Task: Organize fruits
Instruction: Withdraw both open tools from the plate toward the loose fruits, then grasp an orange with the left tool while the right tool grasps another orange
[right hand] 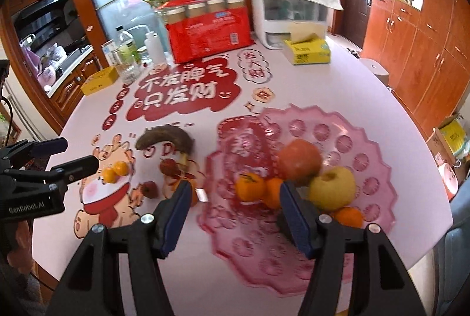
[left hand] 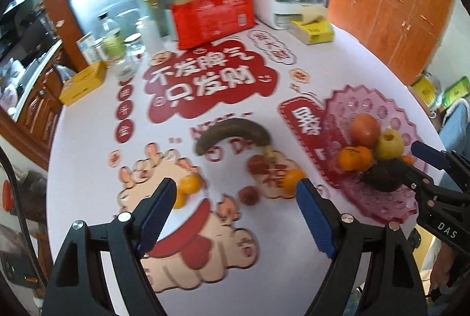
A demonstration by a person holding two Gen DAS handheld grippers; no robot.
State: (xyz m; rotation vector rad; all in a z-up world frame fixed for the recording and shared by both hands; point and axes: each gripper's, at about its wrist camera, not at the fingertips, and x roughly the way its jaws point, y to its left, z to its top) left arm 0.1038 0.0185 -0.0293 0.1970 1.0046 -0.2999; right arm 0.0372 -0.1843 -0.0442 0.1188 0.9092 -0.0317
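Listing the fruit on the printed tablecloth (right hand: 337, 87), with handling notes.

Plate (right hand: 367, 145): pink, translucent, scalloped rim, on the right of the table. It holds a red apple (right hand: 299, 161), a yellow apple (right hand: 333, 188), three or so oranges (one at (right hand: 249, 186)) and a dark rough-skinned fruit (left hand: 382, 178) at the near edge, kind not identifiable.

Loose on the cloth, left of the plate:
- Banana (left hand: 232, 134), overripe, skin brown-black, curved, stem toward the plate. Likely very soft and prone to splitting; best taken across the middle with light pressure, not by the stem.
- Paired small oranges (right hand: 115, 171), touching each other. Firm, light, round, likely to roll; grip across the widest part.
- Single orange (left hand: 292, 181), just beside the plate's rim. Same handling.
- Small reddish fruit (left hand: 248, 195), near the single orange (too blurred to name). Probably light, and may slip from a loose pinch.

Left gripper (left hand: 236, 216): jaws spread wide, nothing between them, poised over the loose fruit.
Right gripper (right hand: 232, 216): jaws wide apart and empty, hanging over the near side of the plate.

Status: several pieces sit on the plate; five remain on the cloth, so the task looks roughly half done.
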